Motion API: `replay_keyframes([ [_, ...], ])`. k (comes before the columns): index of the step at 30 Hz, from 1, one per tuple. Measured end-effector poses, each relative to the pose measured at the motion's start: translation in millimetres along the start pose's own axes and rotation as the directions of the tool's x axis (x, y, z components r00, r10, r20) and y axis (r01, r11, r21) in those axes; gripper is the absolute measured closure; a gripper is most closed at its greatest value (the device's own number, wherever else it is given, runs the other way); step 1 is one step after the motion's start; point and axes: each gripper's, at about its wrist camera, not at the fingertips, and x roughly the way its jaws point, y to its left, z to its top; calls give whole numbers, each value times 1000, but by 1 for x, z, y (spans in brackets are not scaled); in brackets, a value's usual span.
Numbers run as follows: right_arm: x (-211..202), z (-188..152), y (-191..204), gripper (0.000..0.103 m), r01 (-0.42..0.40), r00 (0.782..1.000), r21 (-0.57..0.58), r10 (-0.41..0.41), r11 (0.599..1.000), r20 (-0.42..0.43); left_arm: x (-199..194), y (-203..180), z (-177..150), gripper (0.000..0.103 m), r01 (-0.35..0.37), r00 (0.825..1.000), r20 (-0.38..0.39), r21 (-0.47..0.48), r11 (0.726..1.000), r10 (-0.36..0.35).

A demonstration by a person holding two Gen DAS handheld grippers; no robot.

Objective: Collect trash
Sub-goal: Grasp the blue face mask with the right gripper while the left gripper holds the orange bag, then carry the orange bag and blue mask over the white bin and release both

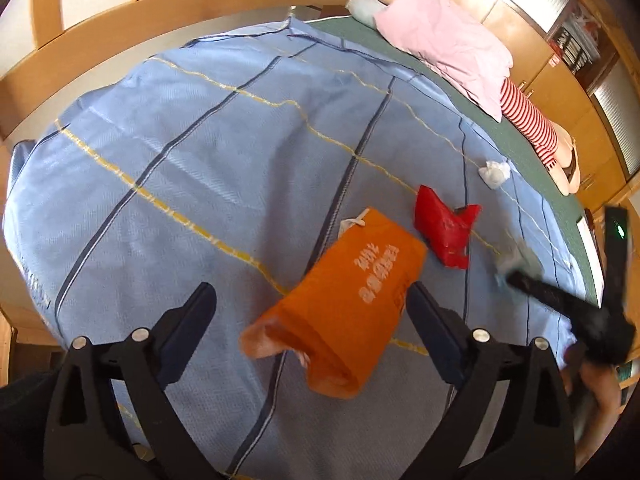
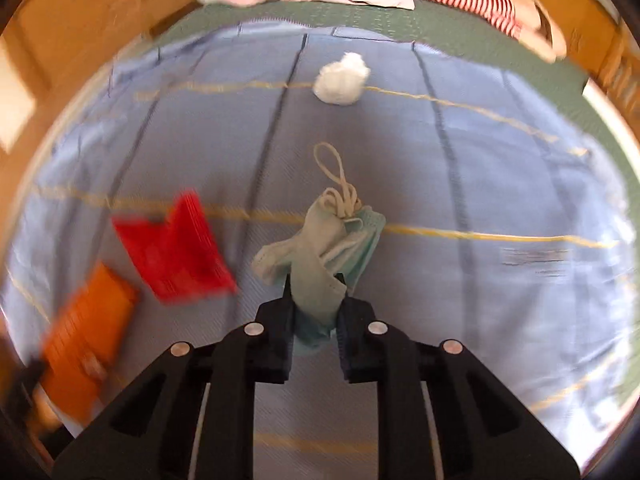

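Right gripper (image 2: 314,300) is pinched on a crumpled face mask (image 2: 320,252), pale green and blue. The mask bunches up between the fingers and sticks out ahead of them, its white ear loop (image 2: 330,166) lying out on the bed cover beyond. Cannot tell whether the mask is off the cover or resting on it.

Left gripper (image 1: 312,312) is spread wide, nothing pinched. An orange plastic bag (image 1: 340,312) with white print sits between its fingers; the right finger (image 1: 430,320) is just beside the bag's edge, the left finger well clear of it. One end of the bag looks crumpled and open. A white cord end (image 1: 354,222) shows at its far end.

Everything is on a bed with a light blue cover (image 1: 200,160) crossed by dark blue and yellow stripes.

Other trash on the cover:
- red plastic bag (image 1: 444,226), crumpled, just beyond the orange one, apart from it
- white wad of tissue (image 1: 495,172) further out, near the cover's edge by the green sheet (image 1: 516,140)

In the left wrist view the right gripper shows at the far right edge, blurred, with a hand (image 1: 600,384) behind it.

Pink pillow (image 1: 444,40) and a red-and-white striped soft toy (image 1: 528,120) lie along the head of the bed. Wooden bed frame (image 1: 120,36) around it.
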Motion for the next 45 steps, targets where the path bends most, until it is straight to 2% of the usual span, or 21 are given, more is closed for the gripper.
replay_keyframes([
  [3,-11,-20,-9,82,-31,998,-70,27,997,-63,14,-19,5,6,29,999,-44,86,996,-25],
  [4,-15,-26,-15,71,-43,997,-67,38,997,-70,21,-25,7,6,49,996,-77,122,991,-40],
  [5,-19,-30,-21,50,-49,997,-50,46,998,-63,25,-31,7,6,60,994,-101,144,988,-46],
  [7,-26,-33,-35,27,-63,998,5,63,998,-29,36,-41,7,6,68,989,-145,190,979,-41],
  [8,-26,-33,-42,27,-72,997,32,73,997,-21,39,-45,6,6,61,988,-149,203,977,-31],
  [9,-25,-33,-47,27,-82,996,64,83,995,-23,42,-48,5,7,55,988,-150,220,974,-22],
  [11,-17,-32,-55,27,-110,992,126,116,986,-39,47,-54,1,17,21,990,-139,277,961,18],
  [12,-13,-32,-56,27,-125,990,142,133,982,-47,50,-57,-1,28,1,990,-135,308,951,42],
  [13,-8,-33,-55,27,-135,988,154,145,979,-55,53,-59,-5,30,-6,989,-136,342,940,56],
  [14,-4,-33,-51,27,-137,987,161,149,977,-60,54,-59,-6,35,5,989,-140,345,938,46],
  [16,7,-33,-46,27,-144,985,171,158,975,-72,56,-58,-9,53,29,986,-163,347,937,30],
  [18,14,-35,-37,27,-139,985,162,153,977,-77,55,-59,-9,58,9,988,-145,368,930,47],
  [21,18,-38,-17,31,-120,989,95,127,988,-73,54,-60,-12,58,8,990,-136,391,920,49],
  [23,17,-41,-2,50,-107,992,36,109,994,-65,52,-59,-15,58,12,990,-137,388,921,45],
  [25,13,-43,9,69,-110,993,-12,109,994,-49,50,-56,-17,52,25,988,-150,365,931,32],
  [26,10,-43,13,73,-97,995,-26,96,995,-41,49,-52,-17,52,37,987,-160,350,936,21],
  [29,-1,-45,20,77,-78,997,-57,78,995,-11,44,-47,-20,52,45,987,-157,365,930,14],
  [33,-20,-51,15,77,-109,993,-39,110,993,30,38,-45,-23,61,50,989,-145,374,926,5],
  [37,-51,-64,6,77,-129,988,-12,129,992,88,21,-41,-22,62,130,987,-129,325,937,-93],
  [41,-97,-88,-3,77,-153,971,6,149,988,188,-28,-44,-27,62,183,982,-19,336,924,-188],
  [45,-144,-116,-13,77,-156,949,16,145,988,279,-93,-55,-44,62,241,955,73,371,897,-287],
])
